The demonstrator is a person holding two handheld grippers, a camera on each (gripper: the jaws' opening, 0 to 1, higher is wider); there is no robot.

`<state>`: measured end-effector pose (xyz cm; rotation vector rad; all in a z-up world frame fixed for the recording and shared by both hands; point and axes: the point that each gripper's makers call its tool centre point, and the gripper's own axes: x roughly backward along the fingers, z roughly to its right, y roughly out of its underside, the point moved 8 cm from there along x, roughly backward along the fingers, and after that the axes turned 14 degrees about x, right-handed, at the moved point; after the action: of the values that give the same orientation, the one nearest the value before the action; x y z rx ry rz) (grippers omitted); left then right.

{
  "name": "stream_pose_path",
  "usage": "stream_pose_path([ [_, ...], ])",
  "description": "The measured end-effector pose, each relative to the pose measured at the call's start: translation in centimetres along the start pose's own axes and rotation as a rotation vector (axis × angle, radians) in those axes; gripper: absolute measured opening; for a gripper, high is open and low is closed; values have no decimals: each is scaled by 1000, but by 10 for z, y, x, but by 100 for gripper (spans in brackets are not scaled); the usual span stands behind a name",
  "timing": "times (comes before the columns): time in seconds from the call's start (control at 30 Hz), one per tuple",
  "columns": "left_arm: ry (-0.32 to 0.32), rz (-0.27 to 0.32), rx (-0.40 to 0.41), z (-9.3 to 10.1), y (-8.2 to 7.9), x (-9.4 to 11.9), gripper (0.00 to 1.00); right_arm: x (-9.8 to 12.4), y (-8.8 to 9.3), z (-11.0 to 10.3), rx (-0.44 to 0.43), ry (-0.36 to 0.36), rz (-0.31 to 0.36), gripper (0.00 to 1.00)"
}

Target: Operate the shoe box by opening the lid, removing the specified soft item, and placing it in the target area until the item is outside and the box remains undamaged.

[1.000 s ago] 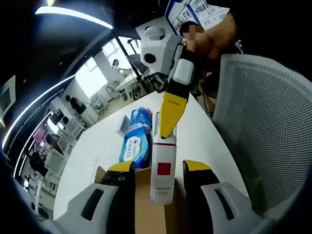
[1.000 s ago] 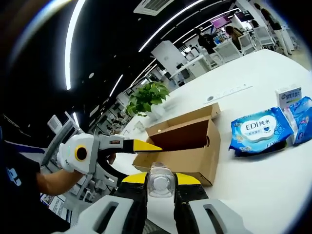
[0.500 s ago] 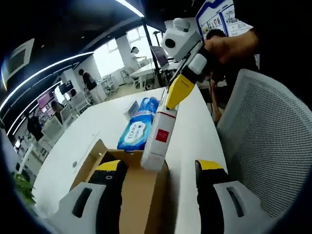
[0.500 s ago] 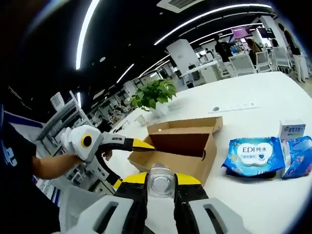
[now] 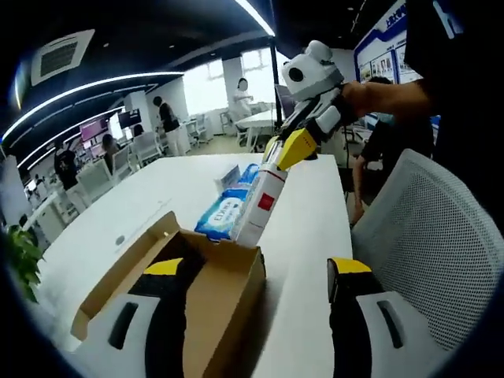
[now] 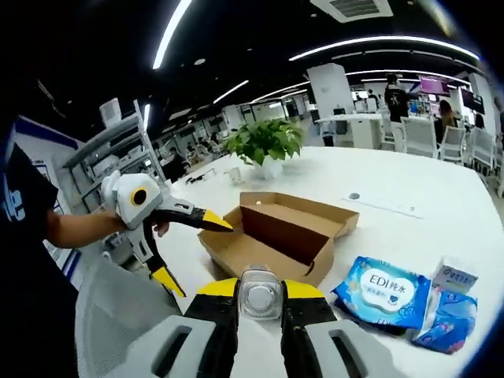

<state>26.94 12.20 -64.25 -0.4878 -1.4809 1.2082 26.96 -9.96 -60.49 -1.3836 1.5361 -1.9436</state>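
Bottle point(image 5: 260, 206) gripped in right tongs point(image 6: 259, 293), out of open box point(image 6: 272, 236); left tongs point(image 5: 257, 277) open; next, lower beside wipes point(image 6: 386, 291) on surface point(image 6: 441, 213)

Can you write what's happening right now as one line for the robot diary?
right tongs: shut on white bottle, lifted clear | left tongs: open, at cardboard shoe box | box: open | wipes pack: on white table

"edi" printed on blue wipes pack point(image 6: 385, 291).
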Motion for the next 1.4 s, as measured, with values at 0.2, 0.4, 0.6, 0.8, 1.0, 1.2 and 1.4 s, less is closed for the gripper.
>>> stream_pose_path([
  [0.2,-24,24,64,0,2,6,83,5,-8,18,100,-9,-39,15],
  [0.4,-46,41,102,2,6,12,88,12,-18,38,185,4,-72,15],
  [0.6,-66,38,139,3,10,16,93,17,-23,59,249,22,-105,15],
  [0.8,-88,61,160,5,11,22,100,20,-28,77,307,32,-136,15],
  [1.0,-107,61,184,5,13,26,100,20,-31,97,361,40,-164,15],
  [1.2,-123,61,194,6,15,31,100,19,-33,115,417,44,-195,15],
  [1.4,-140,53,202,6,18,36,100,13,-36,129,498,24,-233,15],
])
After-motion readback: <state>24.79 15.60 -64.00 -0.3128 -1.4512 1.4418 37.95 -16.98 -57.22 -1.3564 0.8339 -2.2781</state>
